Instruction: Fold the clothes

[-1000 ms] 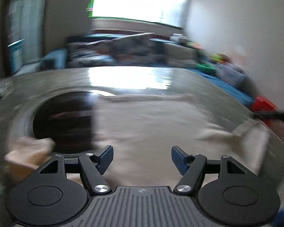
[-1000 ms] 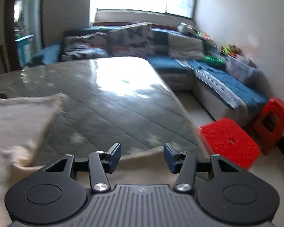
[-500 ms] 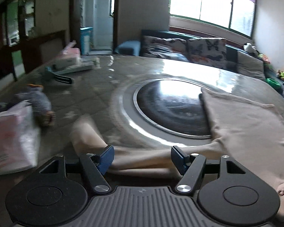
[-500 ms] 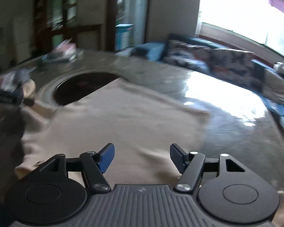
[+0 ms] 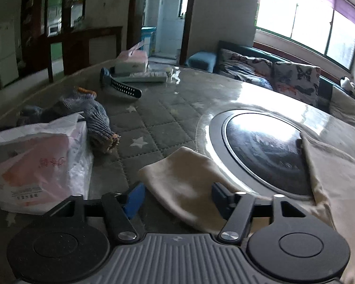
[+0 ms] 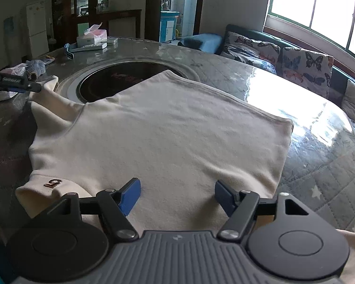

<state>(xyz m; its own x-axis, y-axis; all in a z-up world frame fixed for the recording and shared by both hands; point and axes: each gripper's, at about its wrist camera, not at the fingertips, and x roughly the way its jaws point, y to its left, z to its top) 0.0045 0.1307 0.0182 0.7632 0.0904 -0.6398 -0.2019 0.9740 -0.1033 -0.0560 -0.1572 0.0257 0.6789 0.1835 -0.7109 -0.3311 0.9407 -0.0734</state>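
A cream sweater [image 6: 158,137] lies flat on the round table, its body partly over the dark inset disc [image 6: 111,82]. Its left sleeve [image 5: 184,179] stretches out toward the table's left side. My left gripper [image 5: 177,196] is open, its blue pads on either side of the sleeve's cuff end, just above it. It also shows in the right wrist view [image 6: 19,84] at the sleeve end. My right gripper [image 6: 176,195] is open and empty, hovering over the sweater's near part, beside a small brown letter patch [image 6: 53,183].
A white-pink plastic bag [image 5: 37,172], a grey knitted glove [image 5: 92,116], a black strap [image 5: 123,87] and a tissue box [image 5: 131,60] sit on the table's left and far side. A sofa with butterfly cushions [image 6: 295,59] stands behind the table.
Both cameras swung left from the sofa side to the table. My left gripper came over the sleeve cuff, and my right gripper settled over the sweater's near part. Both stayed open.
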